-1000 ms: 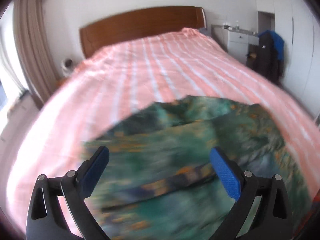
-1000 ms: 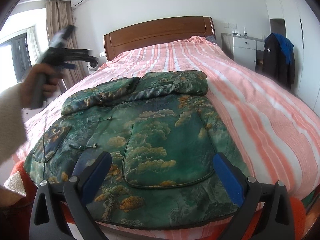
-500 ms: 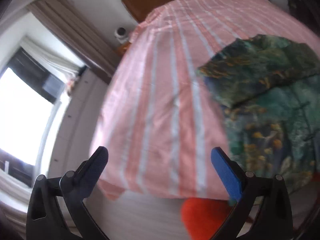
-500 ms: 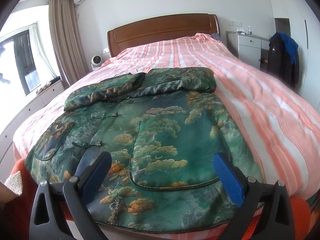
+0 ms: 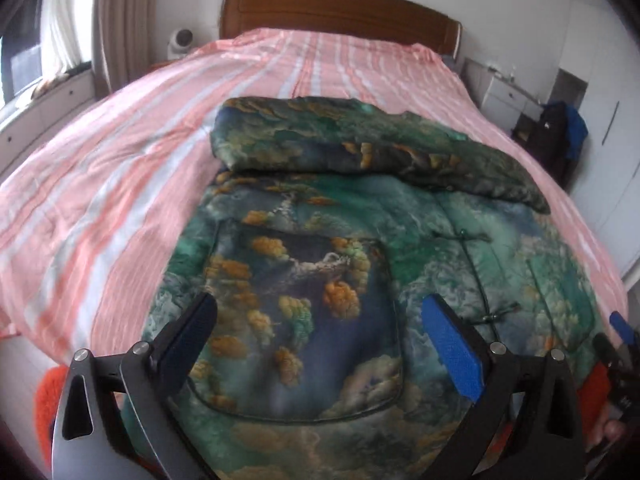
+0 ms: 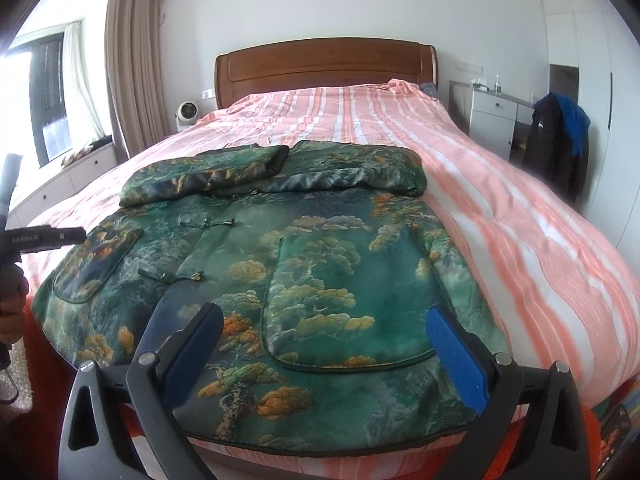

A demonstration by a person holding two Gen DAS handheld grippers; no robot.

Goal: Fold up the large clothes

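Observation:
A green padded jacket [image 6: 304, 264] with orange tree patterns lies flat on the pink striped bed [image 6: 520, 216], its sleeves folded across the top. It also shows in the left wrist view [image 5: 360, 240]. My left gripper [image 5: 320, 320] is open and empty, hovering over the jacket's left pocket near the hem. My right gripper [image 6: 324, 328] is open and empty above the right pocket near the hem. The left gripper also shows at the left edge of the right wrist view [image 6: 44, 236].
A wooden headboard [image 6: 324, 68] stands at the far end. A white nightstand [image 6: 492, 120] and a dark jacket on a chair [image 6: 560, 148] stand at the right. A small fan [image 6: 187, 114] and curtains [image 6: 132, 60] are at the left. An orange rug [image 5: 46, 396] lies below the bed's foot.
My left gripper has swung from pointing at the bed's left side and window back over the jacket's lower left part. My right gripper has stayed over the hem.

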